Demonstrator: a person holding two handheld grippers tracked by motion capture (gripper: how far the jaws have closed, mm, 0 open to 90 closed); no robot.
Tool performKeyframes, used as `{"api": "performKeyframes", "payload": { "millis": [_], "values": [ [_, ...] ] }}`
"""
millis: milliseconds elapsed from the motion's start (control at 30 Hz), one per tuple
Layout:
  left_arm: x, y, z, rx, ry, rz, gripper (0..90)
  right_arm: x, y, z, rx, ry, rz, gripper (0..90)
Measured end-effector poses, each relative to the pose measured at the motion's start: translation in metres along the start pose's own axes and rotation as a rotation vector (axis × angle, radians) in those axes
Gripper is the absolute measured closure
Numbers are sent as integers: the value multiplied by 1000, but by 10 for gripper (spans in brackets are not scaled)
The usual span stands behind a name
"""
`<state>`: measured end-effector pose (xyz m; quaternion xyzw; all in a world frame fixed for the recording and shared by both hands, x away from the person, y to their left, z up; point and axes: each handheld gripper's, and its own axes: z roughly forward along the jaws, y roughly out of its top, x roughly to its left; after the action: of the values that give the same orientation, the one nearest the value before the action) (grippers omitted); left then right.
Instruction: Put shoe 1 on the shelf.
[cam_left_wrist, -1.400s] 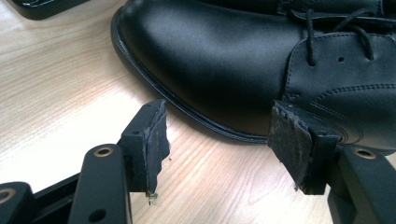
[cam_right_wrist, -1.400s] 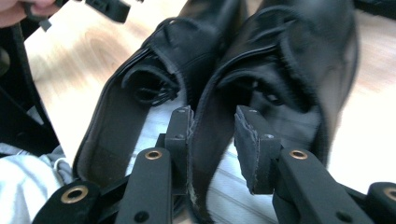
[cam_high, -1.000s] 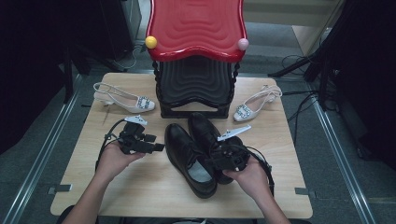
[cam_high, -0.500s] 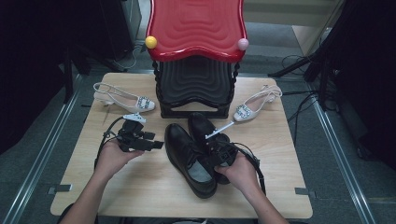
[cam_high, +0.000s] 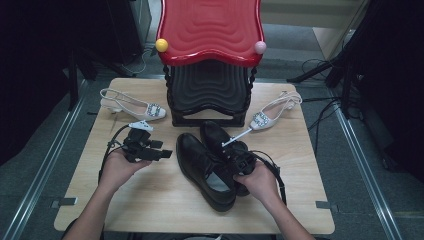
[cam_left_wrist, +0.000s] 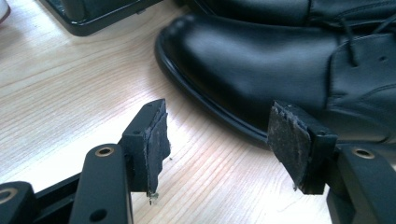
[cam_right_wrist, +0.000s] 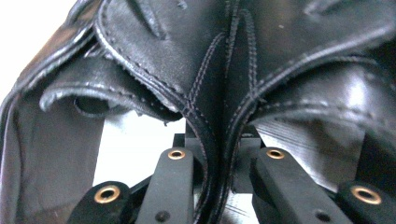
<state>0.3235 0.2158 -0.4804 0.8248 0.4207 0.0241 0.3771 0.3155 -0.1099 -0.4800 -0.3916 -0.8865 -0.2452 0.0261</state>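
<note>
1. The right tongs (cam_high: 239, 159) had just been closing, and the heel seam of the right-hand black shoe (cam_right_wrist: 215, 93) was clamped between them.
2. That shoe was seen just in front of the red-topped rack (cam_high: 210, 95) on the tabletop (cam_high: 150, 205).
3. The left tongs (cam_left_wrist: 217, 140) were held apart, empty, beside the left-hand black shoe (cam_left_wrist: 261, 70).

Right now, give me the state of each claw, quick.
Left claw: open, holding nothing, beside the toe of a black shoe.
Right claw: just closed, pinching the two black shoes' edges together.
</note>
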Motion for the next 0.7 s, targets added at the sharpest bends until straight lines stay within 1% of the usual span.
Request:
{"api": "performKeyframes", "payload": {
  "millis": [67,167,333,367,400,467,533,700],
  "values": [
    [1,0,1,6,6,2,382,-5,-1,-4,6,11,7,831],
    [2,-1,1,8,10,-2,382,-11,-2,-9,0,44,16,832],
    [6,-3,-3,-6,19,-17,383,-19,-1,-24,-26,113,60,832],
    [6,-3,-5,-7,29,-12,383,-21,-1,-27,-38,127,71,832],
    [7,-4,-5,-6,27,-8,383,-22,-2,-31,-48,137,72,832],
    [7,-4,-6,-6,27,-9,384,-23,-4,-40,-77,155,85,831],
    [8,-4,-6,-3,28,-13,384,-23,-5,-50,-93,162,94,832],
    [8,-4,-5,-3,29,-13,385,-22,-5,-78,-145,204,98,831]
  ]
}}
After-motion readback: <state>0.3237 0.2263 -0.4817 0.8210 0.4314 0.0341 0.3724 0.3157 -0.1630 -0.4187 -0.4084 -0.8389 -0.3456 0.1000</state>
